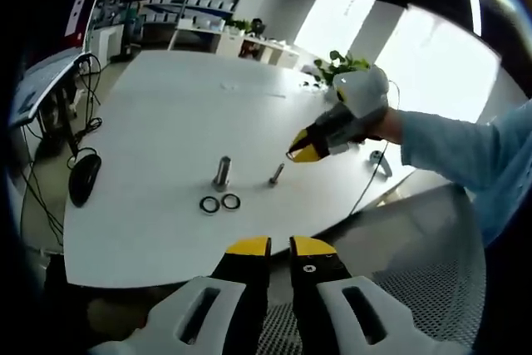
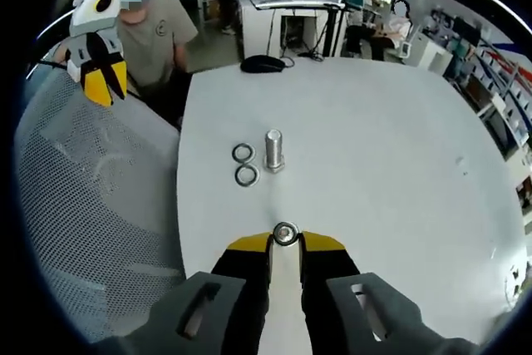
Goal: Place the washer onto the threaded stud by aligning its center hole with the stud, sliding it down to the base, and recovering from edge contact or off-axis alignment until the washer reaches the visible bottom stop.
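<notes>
Two washers lie touching left of one upright stud at frame center on the white table. One smaller bolt stands between the right gripper tips; grip unclear. Left gripper nearly closed, empty. Office shelves behind.

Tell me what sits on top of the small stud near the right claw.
A washer rests at the stud's top, just ahead of the right claw. The stud itself is hidden under it; how far down it sits cannot be seen.

Office-lab, white table, storage shelves, mesh chair
</notes>
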